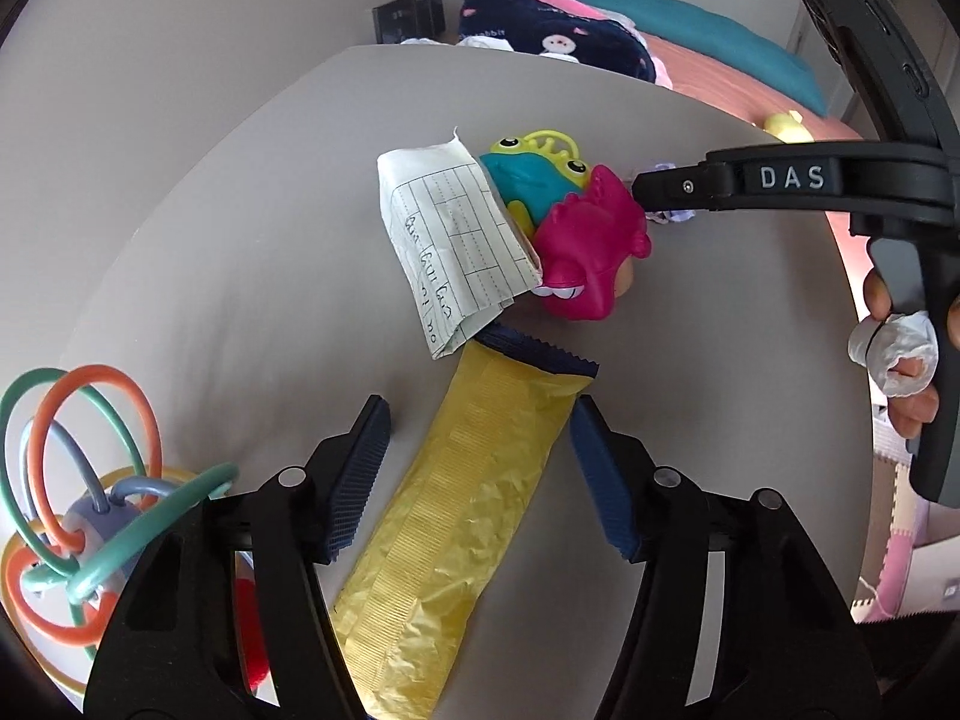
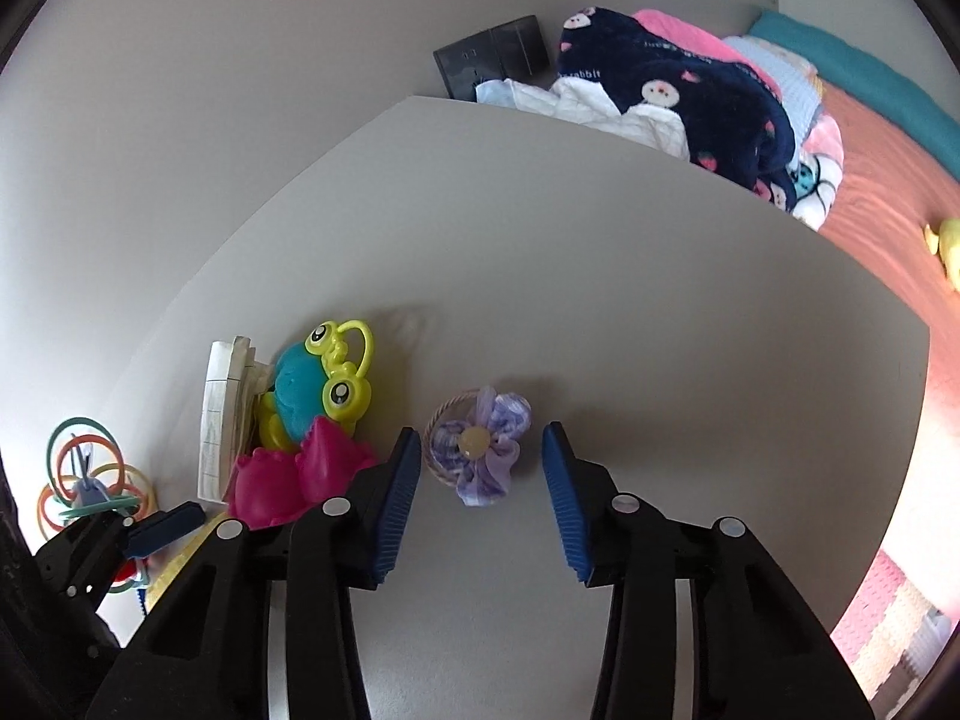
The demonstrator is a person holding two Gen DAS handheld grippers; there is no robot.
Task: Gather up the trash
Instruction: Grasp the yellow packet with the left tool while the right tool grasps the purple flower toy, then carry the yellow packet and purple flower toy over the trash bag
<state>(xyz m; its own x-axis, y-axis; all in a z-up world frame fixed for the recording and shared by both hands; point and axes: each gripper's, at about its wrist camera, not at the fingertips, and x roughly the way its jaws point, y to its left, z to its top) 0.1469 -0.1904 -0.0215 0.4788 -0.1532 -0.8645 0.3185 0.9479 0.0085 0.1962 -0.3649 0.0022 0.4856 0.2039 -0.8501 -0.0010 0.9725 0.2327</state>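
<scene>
A yellow snack wrapper (image 1: 462, 516) with a dark blue serrated end lies on the grey table (image 1: 240, 252). My left gripper (image 1: 480, 456) is open, its jaws either side of the wrapper. A folded sheet of lined paper (image 1: 450, 240) lies beyond it against the toys, also seen in the right wrist view (image 2: 219, 414). My right gripper (image 2: 480, 498) is open, with a purple flower hair tie (image 2: 480, 444) on the table between its fingertips. The hand on the right gripper holds a crumpled white tissue (image 1: 894, 354).
A green-and-blue frog toy (image 1: 534, 174) and a magenta toy (image 1: 594, 246) lie beside the paper. A ring rattle (image 1: 78, 492) sits at the table's left. Behind the table is a bed with a navy blanket (image 2: 678, 90) and a teal pillow (image 1: 708, 42).
</scene>
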